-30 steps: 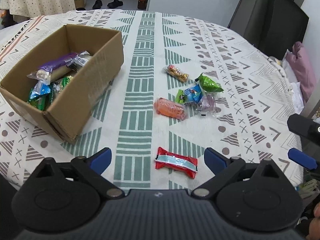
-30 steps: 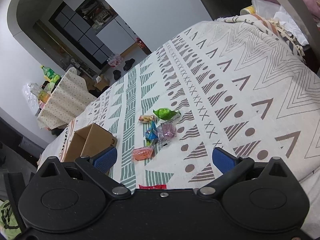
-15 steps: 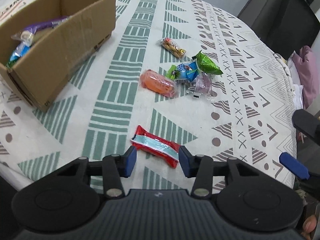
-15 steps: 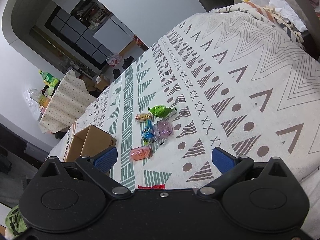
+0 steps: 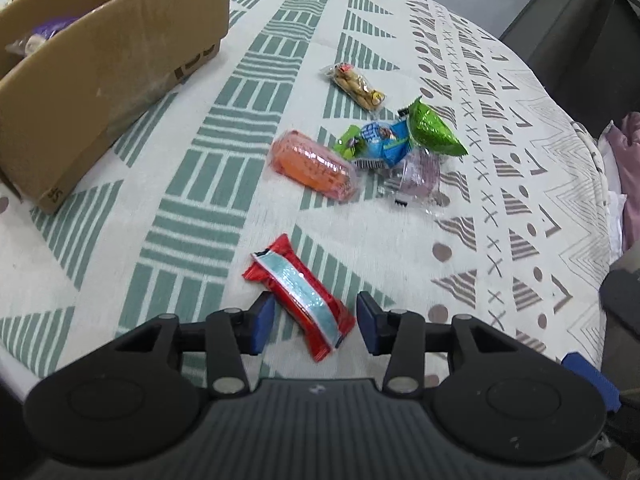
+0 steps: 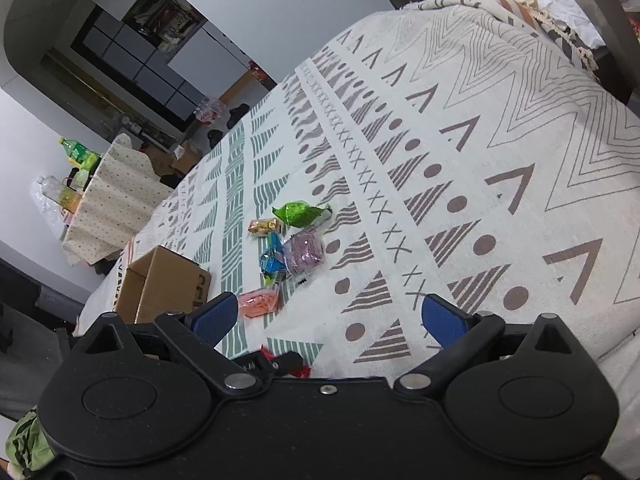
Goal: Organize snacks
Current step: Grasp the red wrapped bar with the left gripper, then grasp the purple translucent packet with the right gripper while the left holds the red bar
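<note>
A red snack bar with a light blue stripe lies on the patterned tablecloth. My left gripper is low over it, its jaws partly closed on either side of the bar's near end with a gap on each side. Beyond lie an orange pack, a blue-green pack, a green foil pack, a purple pack and a clear pack of nuts. An open cardboard box with snacks inside stands at the left. My right gripper is open and empty above the table's near edge.
The table's rounded edge runs along the right. A dark chair stands behind the table. In the right wrist view a second table with a dotted cloth and bottles stands in the back room.
My left gripper has come down and forward over the red bar and its jaws have narrowed from wide open to either side of the bar. The right gripper has barely moved.
</note>
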### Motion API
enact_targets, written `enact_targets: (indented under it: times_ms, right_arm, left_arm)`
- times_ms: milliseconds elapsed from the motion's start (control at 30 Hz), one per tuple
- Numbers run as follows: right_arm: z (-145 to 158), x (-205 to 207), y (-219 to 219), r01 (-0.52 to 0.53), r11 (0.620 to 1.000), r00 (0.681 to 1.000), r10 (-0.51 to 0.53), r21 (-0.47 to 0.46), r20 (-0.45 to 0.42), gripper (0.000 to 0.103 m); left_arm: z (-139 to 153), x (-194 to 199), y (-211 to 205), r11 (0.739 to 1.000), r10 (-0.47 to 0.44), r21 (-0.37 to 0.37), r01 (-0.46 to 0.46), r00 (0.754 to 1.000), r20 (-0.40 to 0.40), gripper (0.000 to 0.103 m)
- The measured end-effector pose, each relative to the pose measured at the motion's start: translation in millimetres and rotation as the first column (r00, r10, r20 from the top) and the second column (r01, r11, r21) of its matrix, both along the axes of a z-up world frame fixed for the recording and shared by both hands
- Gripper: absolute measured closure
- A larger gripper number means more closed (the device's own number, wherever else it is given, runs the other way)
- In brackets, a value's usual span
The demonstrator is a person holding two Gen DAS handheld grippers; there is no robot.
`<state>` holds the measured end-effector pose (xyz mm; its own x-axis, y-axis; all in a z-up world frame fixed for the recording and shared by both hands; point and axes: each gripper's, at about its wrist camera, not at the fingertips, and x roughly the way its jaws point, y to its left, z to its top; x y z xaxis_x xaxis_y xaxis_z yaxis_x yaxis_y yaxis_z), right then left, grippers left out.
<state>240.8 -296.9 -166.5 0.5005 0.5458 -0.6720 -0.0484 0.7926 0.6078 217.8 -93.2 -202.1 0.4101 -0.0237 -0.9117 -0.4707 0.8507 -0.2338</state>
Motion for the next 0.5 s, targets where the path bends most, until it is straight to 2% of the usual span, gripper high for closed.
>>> enact_targets:
  times_ms: [100,167,200,500]
  right_arm:
    - [-1.5,1.2,5.0,-0.018,1.0,1.0,0.018,-0.018,-0.002,0.006]
    - [-2.4,2.8,7.5,-0.025,0.999,1.0,0.025,-0.023,-0.004,0.006]
    - [-3.0,3.5,8.7,-0.028,0.999,1.0,0.028,-0.025,-0.006,0.006]
    - [1.7,10.1,22.6,-0.053,0.998,0.998,0.054,-0.034,0.029,0.007]
  left_arm:
    - [-0.7,4.3,0.2,1.0,0.008,0.017,-0.008,1.0,0.0,0.065]
    - [-1.4,5.7,2.0,1.0,0.019,0.019,-0.019,1.0,0.0,0.08]
    - [-1.4,6.0,3.4,1.0,0.023,0.015,-0.023,1.0,0.002,0.082]
    - [11.5,8.3,16.6,0.999,0.004,0.042,-0.006,0.999,0.05,0.083]
